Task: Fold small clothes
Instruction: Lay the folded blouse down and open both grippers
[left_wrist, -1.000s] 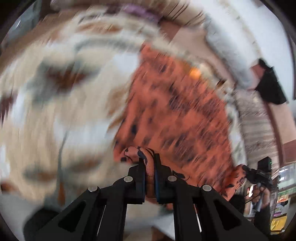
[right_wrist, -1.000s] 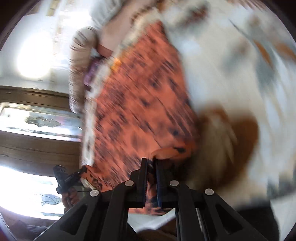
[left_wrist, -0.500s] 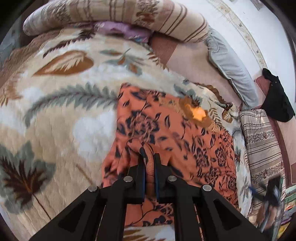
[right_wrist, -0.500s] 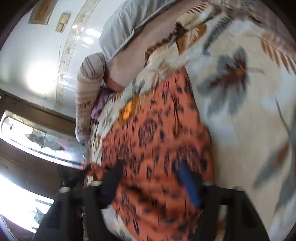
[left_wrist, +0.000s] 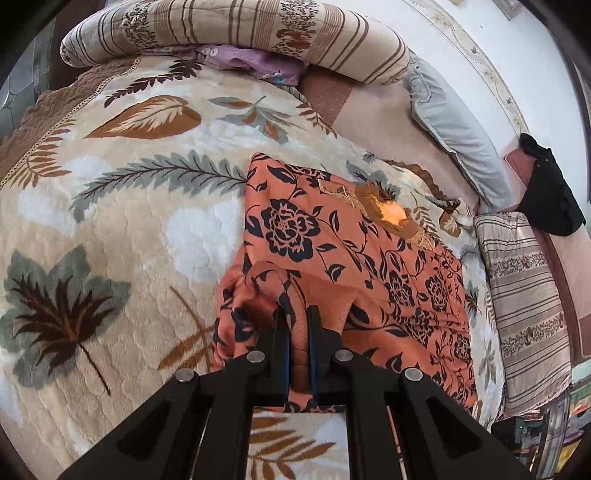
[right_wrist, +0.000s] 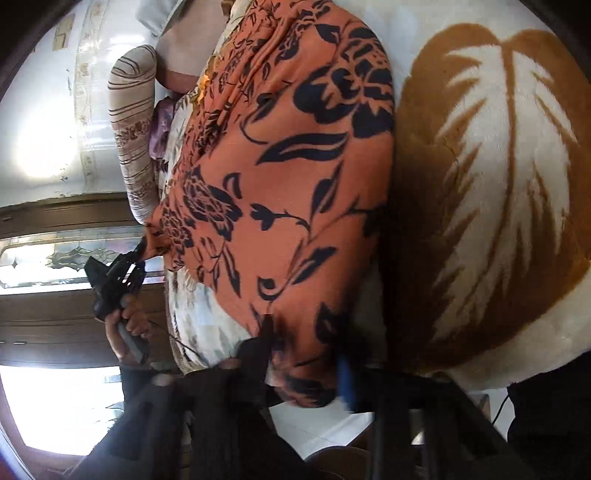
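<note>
Pinching orange floral garment (left_wrist: 343, 236) fold, left gripper (left_wrist: 299, 332) clamped; right gripper (right_wrist: 306, 354) jaws spread, blurred, over leaf-print blanket (left_wrist: 110, 206) edge.

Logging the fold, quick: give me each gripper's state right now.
Left gripper: shut on the orange cloth with a dark floral print.
Right gripper: open, fingers either side of the cloth's edge, not clamping it.
</note>
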